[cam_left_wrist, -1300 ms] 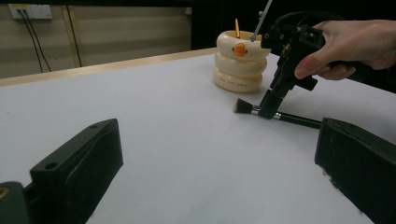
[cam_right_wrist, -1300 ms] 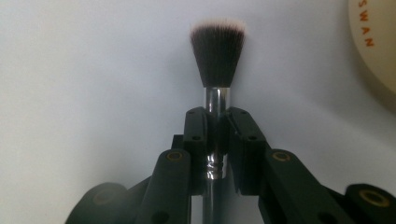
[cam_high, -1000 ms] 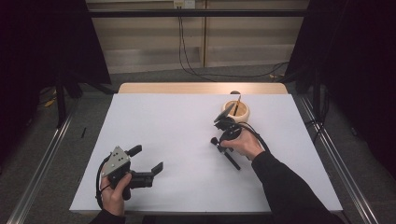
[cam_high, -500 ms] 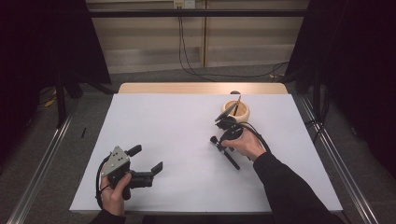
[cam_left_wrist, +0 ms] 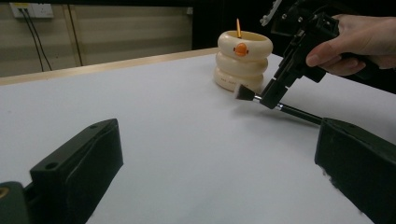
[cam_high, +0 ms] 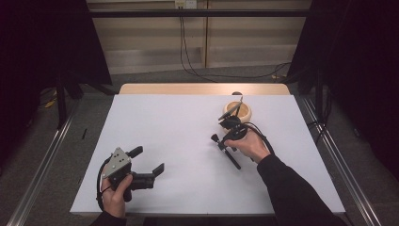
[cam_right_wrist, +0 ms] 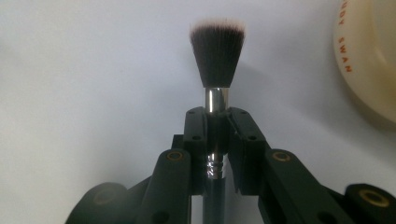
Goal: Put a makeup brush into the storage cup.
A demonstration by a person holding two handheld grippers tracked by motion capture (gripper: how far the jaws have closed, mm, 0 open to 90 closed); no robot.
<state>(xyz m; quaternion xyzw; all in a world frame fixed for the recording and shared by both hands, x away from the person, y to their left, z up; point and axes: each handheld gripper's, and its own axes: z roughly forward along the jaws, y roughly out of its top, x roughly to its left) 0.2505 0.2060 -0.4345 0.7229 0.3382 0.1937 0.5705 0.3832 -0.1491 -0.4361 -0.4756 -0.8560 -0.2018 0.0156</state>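
A makeup brush [cam_right_wrist: 217, 51] with dark, pale-tipped bristles and a silver ferrule sits between the fingers of my right gripper [cam_right_wrist: 217, 126], which is shut on its handle. From above, the brush [cam_high: 230, 157] lies low and slanted over the white sheet with the right gripper [cam_high: 221, 142] at its bristle end. Just beyond it stands a cream ringed holder [cam_high: 237, 112]. My left gripper [cam_high: 148, 161] rests near the front left, open with nothing between its jaws. Its own view shows the brush head [cam_left_wrist: 243, 92] just over the sheet in front of the holder [cam_left_wrist: 244, 60].
A thin stick [cam_left_wrist: 238, 28] pokes out of the cream holder. The white sheet [cam_high: 179, 127] covers a wooden table. Metal rails [cam_high: 42, 165] run along both sides, and cables [cam_high: 188, 52] cross the floor behind.
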